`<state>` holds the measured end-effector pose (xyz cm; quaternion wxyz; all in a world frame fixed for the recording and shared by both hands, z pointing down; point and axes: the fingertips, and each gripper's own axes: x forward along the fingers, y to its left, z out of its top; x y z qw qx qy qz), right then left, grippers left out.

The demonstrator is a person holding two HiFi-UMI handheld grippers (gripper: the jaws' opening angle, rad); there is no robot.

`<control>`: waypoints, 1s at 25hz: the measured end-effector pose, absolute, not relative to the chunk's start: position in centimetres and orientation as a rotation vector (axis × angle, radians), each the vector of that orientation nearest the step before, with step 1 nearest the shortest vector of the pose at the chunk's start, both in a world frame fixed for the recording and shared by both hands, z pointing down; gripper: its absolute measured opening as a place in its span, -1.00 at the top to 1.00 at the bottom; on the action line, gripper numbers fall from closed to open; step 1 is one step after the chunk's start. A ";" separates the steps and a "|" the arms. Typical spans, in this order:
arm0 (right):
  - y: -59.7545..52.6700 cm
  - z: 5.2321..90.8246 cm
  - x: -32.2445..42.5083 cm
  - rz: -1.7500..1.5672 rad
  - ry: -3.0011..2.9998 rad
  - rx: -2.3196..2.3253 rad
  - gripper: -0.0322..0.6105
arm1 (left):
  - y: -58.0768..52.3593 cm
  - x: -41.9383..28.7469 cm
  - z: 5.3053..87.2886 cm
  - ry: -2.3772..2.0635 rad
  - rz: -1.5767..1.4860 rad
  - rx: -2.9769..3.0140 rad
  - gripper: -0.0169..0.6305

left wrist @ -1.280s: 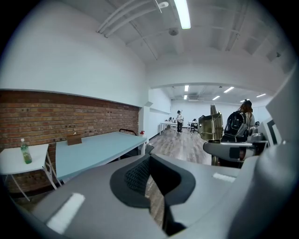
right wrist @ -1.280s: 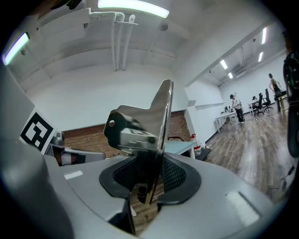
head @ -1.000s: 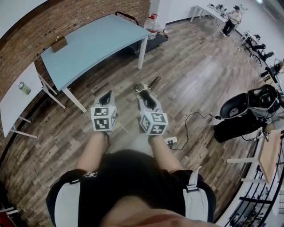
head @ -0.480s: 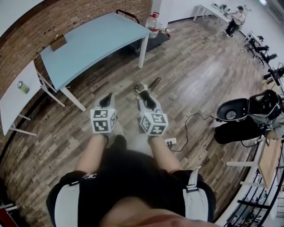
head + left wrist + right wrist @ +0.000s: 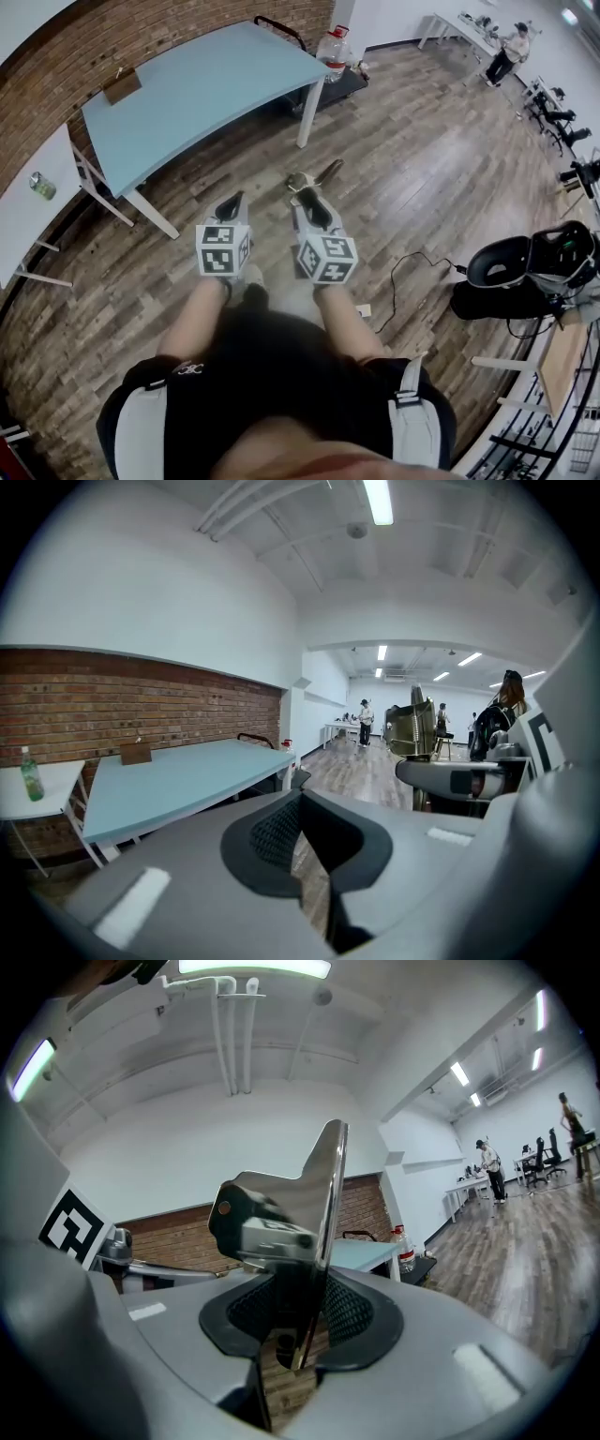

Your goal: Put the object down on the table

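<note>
the lower end of the shiny metal object (image 5: pixel 291 1213) was hidden between the pads of the right gripper (image 5: pixel 298 1326). in the head view it was too small to be named. both hands were hidden behind the marker cubes (image 5: pixel 223 249). the white table (image 5: pixel 28 225) was cut off by the left edge. the brown thing (image 5: pixel 123 86) on the blue table (image 5: pixel 206 94) was too small to be told. the far person (image 5: pixel 511 42) was seen only as a tiny shape.

open workspace: blue table (image 5: pixel 202 84), brick wall (image 5: pixel 141 33)
</note>
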<state>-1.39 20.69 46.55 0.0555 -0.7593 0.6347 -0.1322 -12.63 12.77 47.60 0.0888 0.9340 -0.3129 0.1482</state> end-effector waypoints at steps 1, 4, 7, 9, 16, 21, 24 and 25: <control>19.9 46.6 -1.0 -0.400 1.932 -2.306 0.50 | 11.9 -12.2 47.7 -0.931 0.440 2.776 0.95; 17.4 46.9 0.4 -0.422 1.938 -2.306 0.50 | 9.4 -10.7 47.9 -0.926 0.432 2.765 0.95; 15.5 46.9 1.9 -0.442 1.934 -2.314 0.50 | 7.4 -9.2 48.1 -0.917 0.445 2.756 0.95; 14.5 47.1 2.7 -0.459 1.928 -2.319 0.50 | 6.3 -8.4 48.2 -0.910 0.458 2.752 0.95; 10.1 48.0 4.3 -0.511 1.931 -2.323 0.50 | 2.0 -6.5 49.0 -0.894 0.508 2.738 0.95; 6.5 47.6 5.6 -0.498 1.938 -2.321 0.50 | -1.7 -5.4 48.9 -0.901 0.505 2.731 0.95; 4.2 47.3 6.2 -0.488 1.948 -2.320 0.50 | -4.1 -4.8 48.7 -0.904 0.495 2.728 0.95; 3.4 47.2 6.5 -0.483 1.951 -2.322 0.50 | -4.9 -4.6 48.6 -0.903 0.492 2.729 0.95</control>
